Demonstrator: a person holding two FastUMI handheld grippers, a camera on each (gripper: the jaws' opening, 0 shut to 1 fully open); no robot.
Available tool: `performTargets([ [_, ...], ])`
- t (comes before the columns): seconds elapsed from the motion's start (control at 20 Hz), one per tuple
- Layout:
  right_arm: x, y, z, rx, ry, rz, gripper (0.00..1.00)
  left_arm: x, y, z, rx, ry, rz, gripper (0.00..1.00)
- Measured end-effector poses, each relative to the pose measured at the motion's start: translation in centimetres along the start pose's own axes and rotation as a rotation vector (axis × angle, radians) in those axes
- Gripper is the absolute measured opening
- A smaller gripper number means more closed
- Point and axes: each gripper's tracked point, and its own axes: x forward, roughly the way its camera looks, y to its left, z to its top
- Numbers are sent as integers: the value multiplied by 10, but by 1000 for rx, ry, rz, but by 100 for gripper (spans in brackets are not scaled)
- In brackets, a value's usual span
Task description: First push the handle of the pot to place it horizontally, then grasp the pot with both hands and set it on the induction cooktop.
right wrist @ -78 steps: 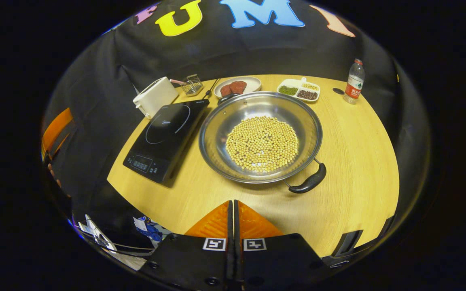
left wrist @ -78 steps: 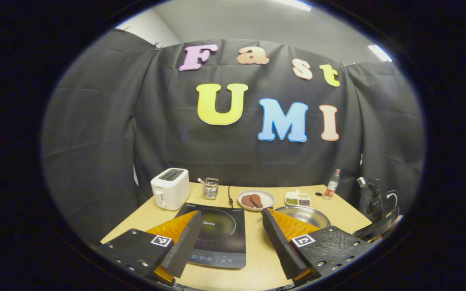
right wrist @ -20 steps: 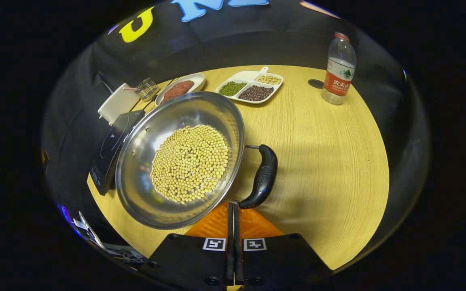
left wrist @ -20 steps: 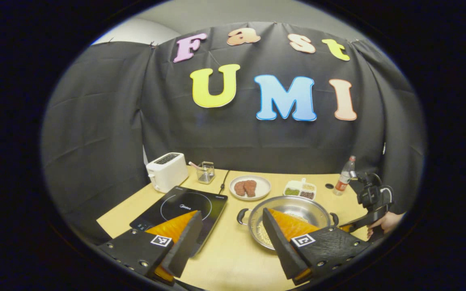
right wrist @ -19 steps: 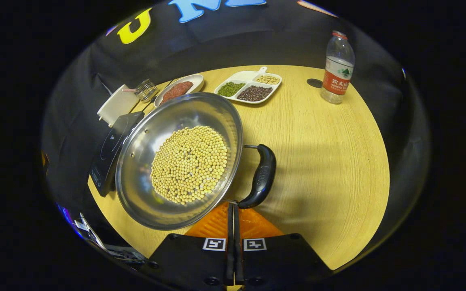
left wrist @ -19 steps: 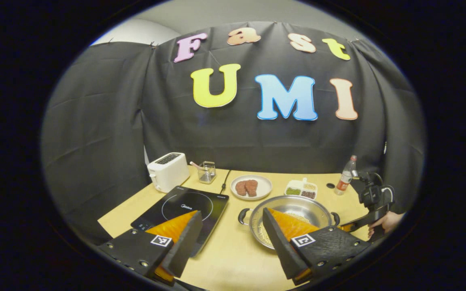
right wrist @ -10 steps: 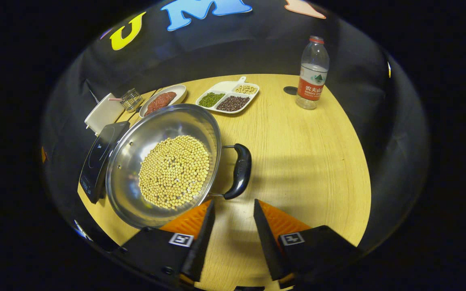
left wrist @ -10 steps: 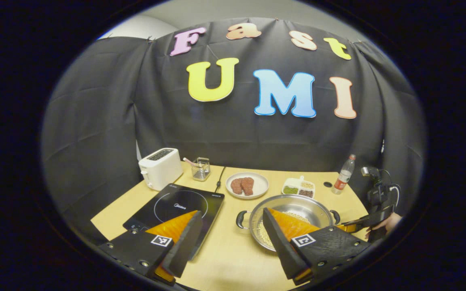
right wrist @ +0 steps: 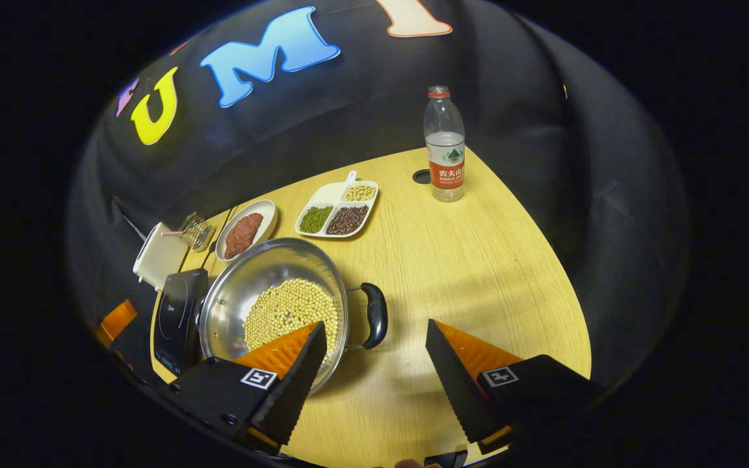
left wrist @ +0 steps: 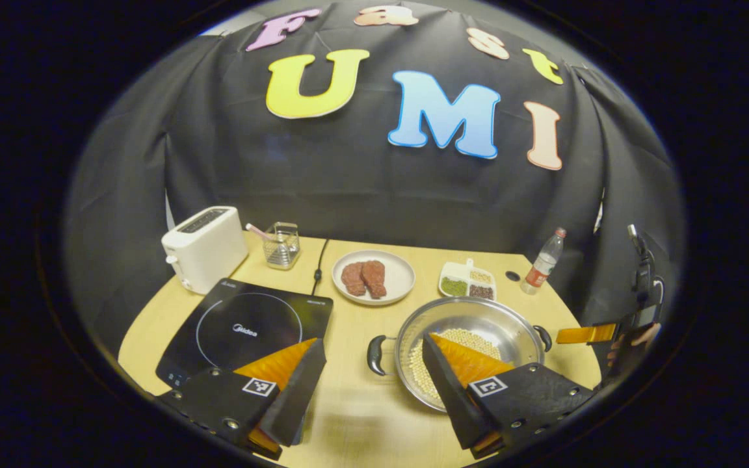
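Note:
A steel pot (left wrist: 478,318) with soybeans in it stands on the wooden table, right of the black induction cooktop (left wrist: 244,325). Its two black handles point left (left wrist: 374,354) and right (left wrist: 543,338). My left gripper (left wrist: 372,341) is open above the table's front edge, just short of the left handle. In the right gripper view the pot (right wrist: 264,266) lies ahead to the left, and its near handle (right wrist: 374,315) sits just beyond my open right gripper (right wrist: 375,327), between the lines of the two fingers. Neither gripper touches the pot. The cooktop (right wrist: 176,318) lies beyond the pot.
Along the back of the table stand a white toaster (left wrist: 205,247), a wire holder (left wrist: 280,244), a plate of meat (left wrist: 373,277), a divided dish of beans (left wrist: 469,283) and a water bottle (right wrist: 446,146). A cable (left wrist: 319,260) runs back from the cooktop.
The right gripper, earlier shut against the pot's handle, has backed off and opened. The pot has turned, its handles now lying left to right. The left gripper has moved in closer and tipped down.

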Motion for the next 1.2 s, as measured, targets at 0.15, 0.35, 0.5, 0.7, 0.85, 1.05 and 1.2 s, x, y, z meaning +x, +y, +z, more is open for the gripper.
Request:
performTargets([
  [0.15,16,7,4,9,-11,-4,98,36,3,-15,-14,71,-50,92],
  [0.35,41,4,2,-29,-8,-27,98,79,-4,-42,-36,150,-128,92],
  [0.5,59,2,-1,-65,-17,-45,98,104,-14,-65,-20,204,-190,92],
  [0.7,77,10,-17,-11,2,-17,99,130,-28,-83,-5,232,-243,92],
  [0.85,91,10,-27,-6,16,-18,98,147,-29,-92,-23,248,-251,92],
  [1.05,101,18,-29,-7,20,1,89,160,-31,-103,-56,271,-272,86],
  [1.2,107,20,-30,-11,17,1,79,162,-33,-112,-83,292,-283,66],
])
